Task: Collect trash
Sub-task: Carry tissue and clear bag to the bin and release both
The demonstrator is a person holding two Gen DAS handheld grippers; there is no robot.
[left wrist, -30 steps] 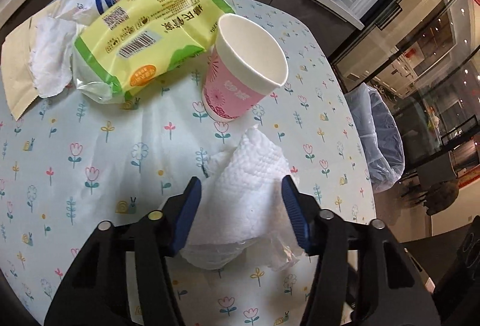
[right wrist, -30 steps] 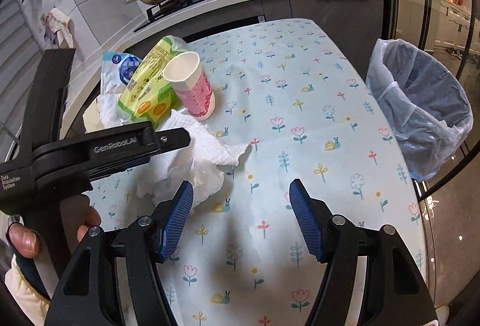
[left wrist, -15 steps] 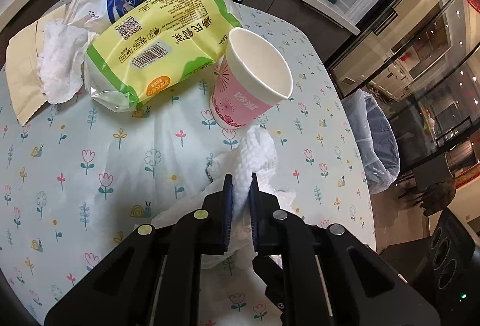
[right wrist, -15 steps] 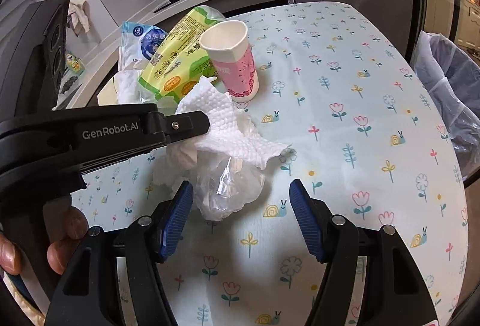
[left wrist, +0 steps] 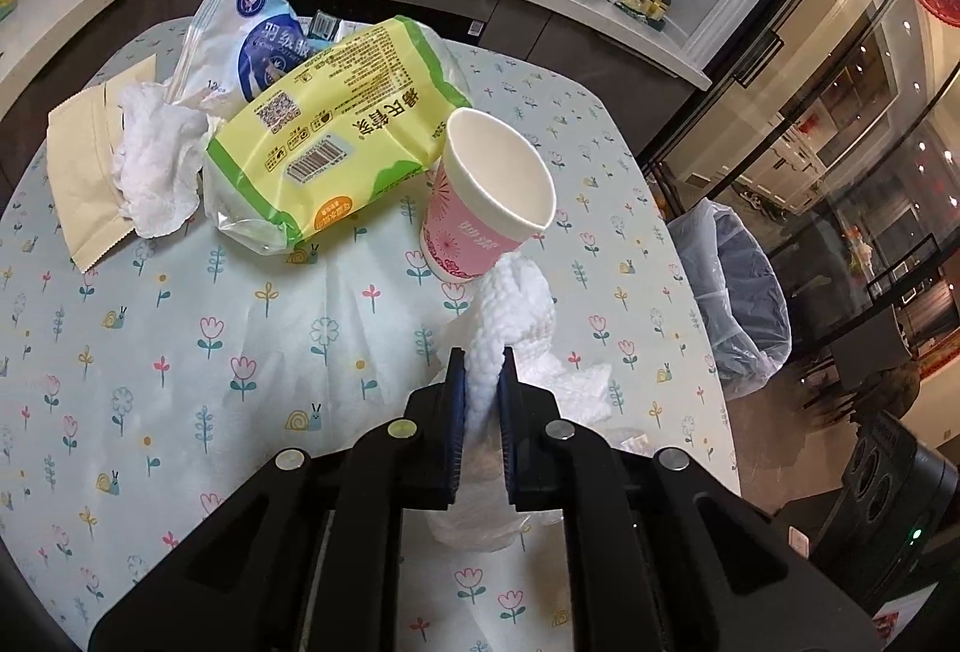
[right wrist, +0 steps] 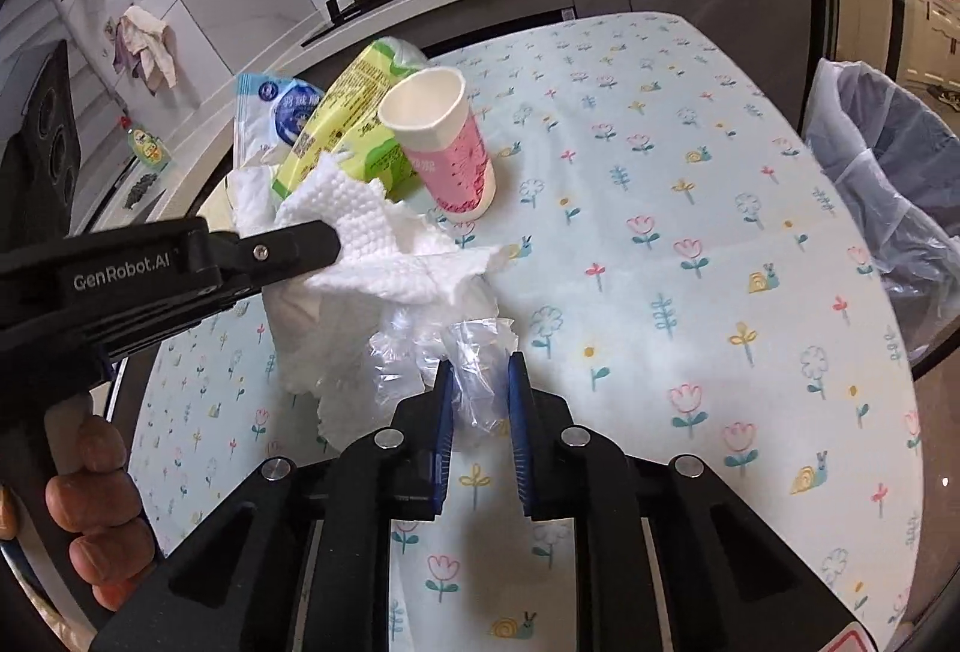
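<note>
Left gripper (left wrist: pixel 478 382), its blue pads pressed onto a twisted fold of the white paper towel (left wrist: pixel 510 310), holds that towel above the worktop (left wrist: pixel 180 364); right gripper (right wrist: pixel 479 382), jaws closing, has the crumpled clear plastic film (right wrist: pixel 474 352) between its pads, and the film looks pinched there. Worktop: an oval surface under a pale blue cloth printed with tulips and snails, its right half bare. Bin (right wrist: pixel 888 196): lined with a translucent bag, standing off the worktop's right edge, well apart from the held trash. Beyond the towel lies a cluster of other litter: a yellow-green snack bag (left wrist: pixel 336 142) leaning over a blue-and-white pouch (left wrist: pixel 252 34), a tan paper bag (left wrist: pixel 84 172) at the far left, and a second crumpled tissue (left wrist: pixel 156 166) lying on that bag. Pink paper cup (left wrist: pixel 486 196): upright, empty, white inside, just behind the held towel and beside the snack bag. Towel and film hang together as one bundle, the embossed towel above, the film below, near the worktop's near edge. Fingers (right wrist: pixel 99 520) grip the left handle.
</note>
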